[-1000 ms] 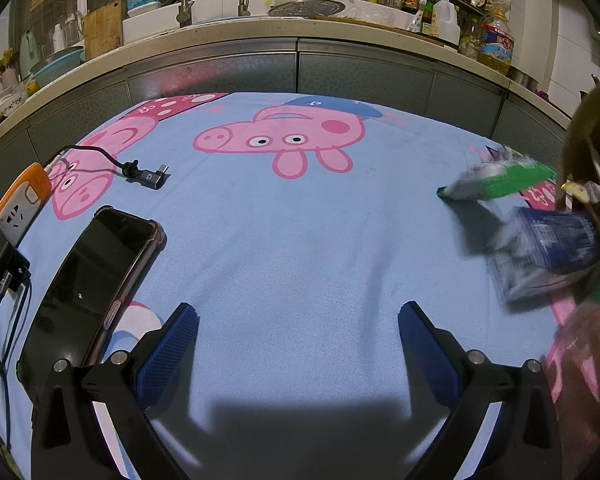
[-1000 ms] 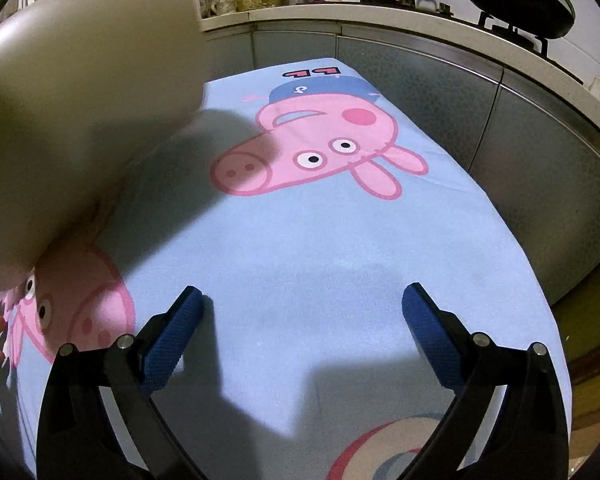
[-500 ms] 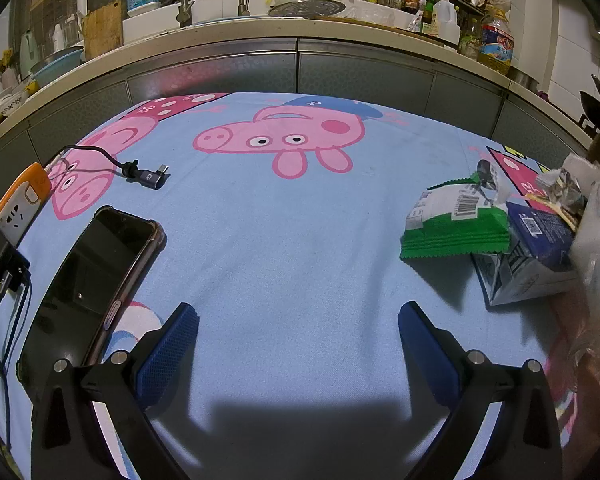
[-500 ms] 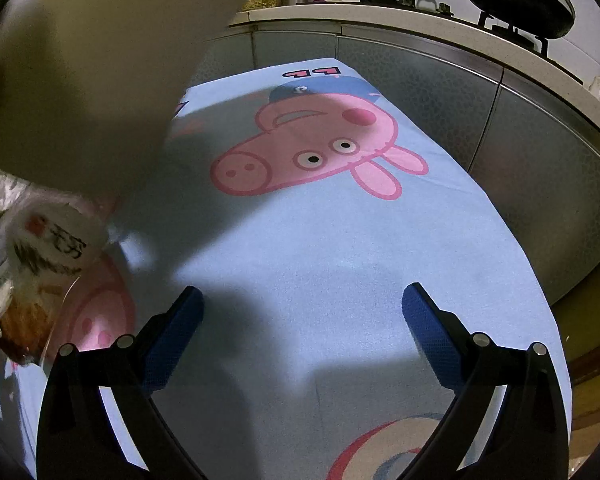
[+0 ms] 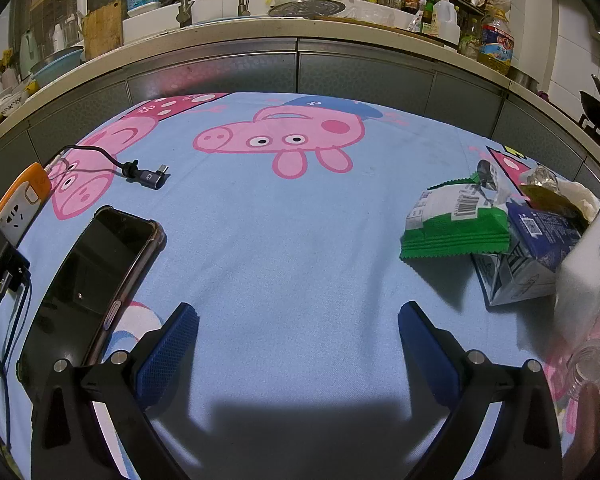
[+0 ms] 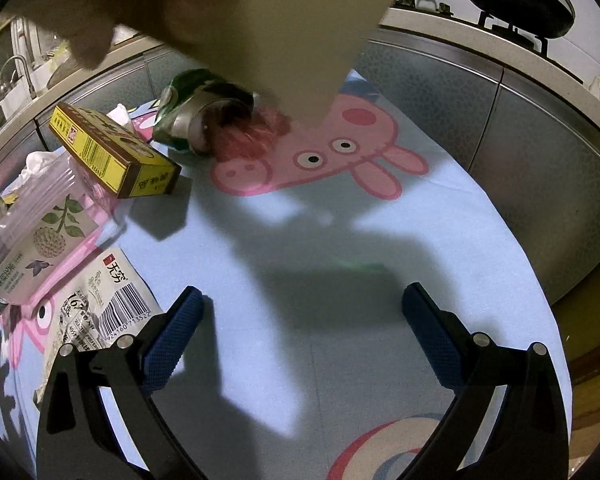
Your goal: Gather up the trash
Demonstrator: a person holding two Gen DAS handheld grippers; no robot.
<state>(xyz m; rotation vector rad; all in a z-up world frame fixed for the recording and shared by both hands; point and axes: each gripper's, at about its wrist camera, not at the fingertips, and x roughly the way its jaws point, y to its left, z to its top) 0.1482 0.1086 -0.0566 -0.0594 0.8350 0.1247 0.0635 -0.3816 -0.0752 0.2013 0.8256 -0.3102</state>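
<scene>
The trash is light and thin: the green snack wrapper and the blue carton lie beyond and to the right of the left gripper, while the yellow box, the crushed green can and a white barcode wrapper lie ahead and to the left of the right gripper. The wrappers will probably bend and slip (better to pinch a free edge), the box is stiffer and can be taken across its narrow sides. Both pairs of fingers stand wide apart over the table, holding and touching nothing.
</scene>
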